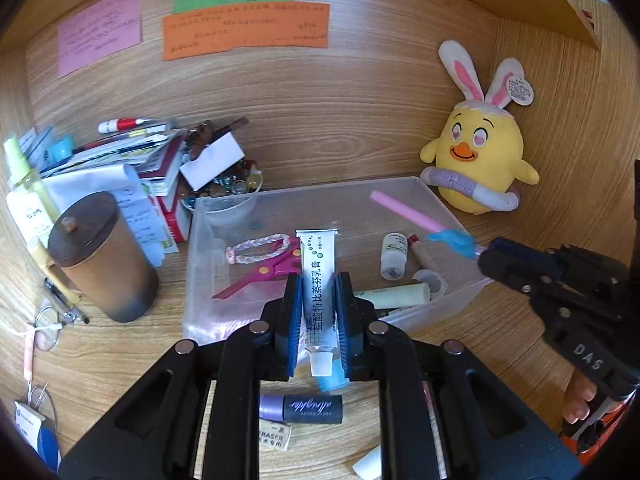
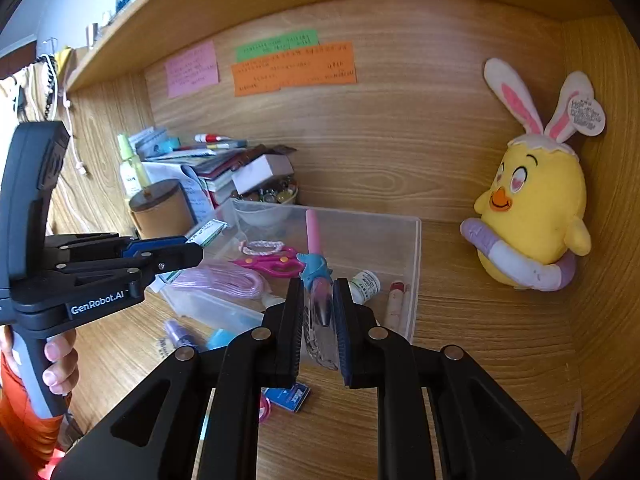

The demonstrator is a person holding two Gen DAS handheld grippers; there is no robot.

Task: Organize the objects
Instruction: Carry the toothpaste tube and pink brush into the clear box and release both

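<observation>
The left hand-held gripper (image 1: 318,300) was clamped on a white ointment tube (image 1: 319,276), cap toward the camera, above the near wall of the clear plastic bin (image 1: 404,188) on the bench (image 1: 500,332). The right hand-held gripper (image 2: 319,312) gripped a pink pen (image 2: 314,248) (blue grip sleeve) over the same bin. Pink scissors (image 1: 272,270) lay inside; a yellow chick plush (image 1: 478,160) sat beyond.

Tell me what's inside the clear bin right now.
Clear bin holds pink scissors, braided band, small white bottle, lip balm. The near corner is hidden behind the left gripper.
</observation>
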